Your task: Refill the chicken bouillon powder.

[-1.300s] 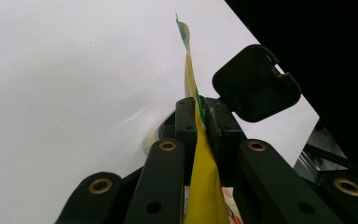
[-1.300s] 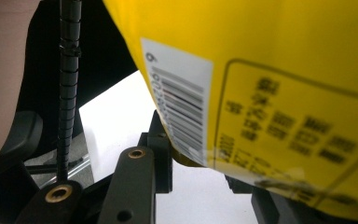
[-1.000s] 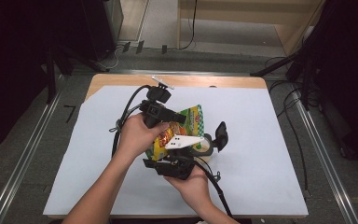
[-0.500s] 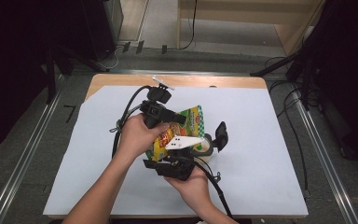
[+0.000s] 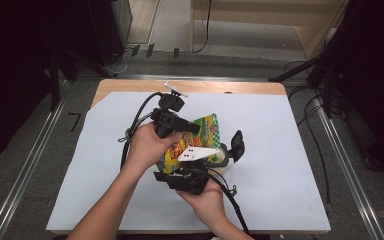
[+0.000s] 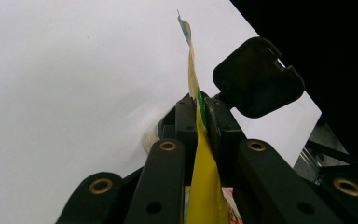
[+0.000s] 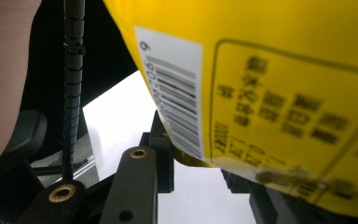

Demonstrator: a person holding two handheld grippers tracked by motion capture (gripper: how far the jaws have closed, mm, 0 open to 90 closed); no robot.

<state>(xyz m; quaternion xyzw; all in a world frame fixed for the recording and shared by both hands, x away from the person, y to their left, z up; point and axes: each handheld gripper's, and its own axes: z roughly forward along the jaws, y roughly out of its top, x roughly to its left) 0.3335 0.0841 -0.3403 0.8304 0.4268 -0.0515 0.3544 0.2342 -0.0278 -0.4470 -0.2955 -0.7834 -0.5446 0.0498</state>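
Nothing is shifting since the earlier frame: both hands are staying put above the white table sheet. Nearest the person, the right gripper is clenching the lower edge of the yellow snack bag, barcode showing. Farther out, the left gripper is pinching the bag's upper edge, beside a tape roll and a black lid

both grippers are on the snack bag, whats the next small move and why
Probably pull the two grippers gently apart to tear or open the bag. The left gripper has its jaws clamped flat on the bag's thin edge, and the right gripper appears to pinch the lower edge by the barcode. The bag is held above the table, beside a small container with its black lid open.
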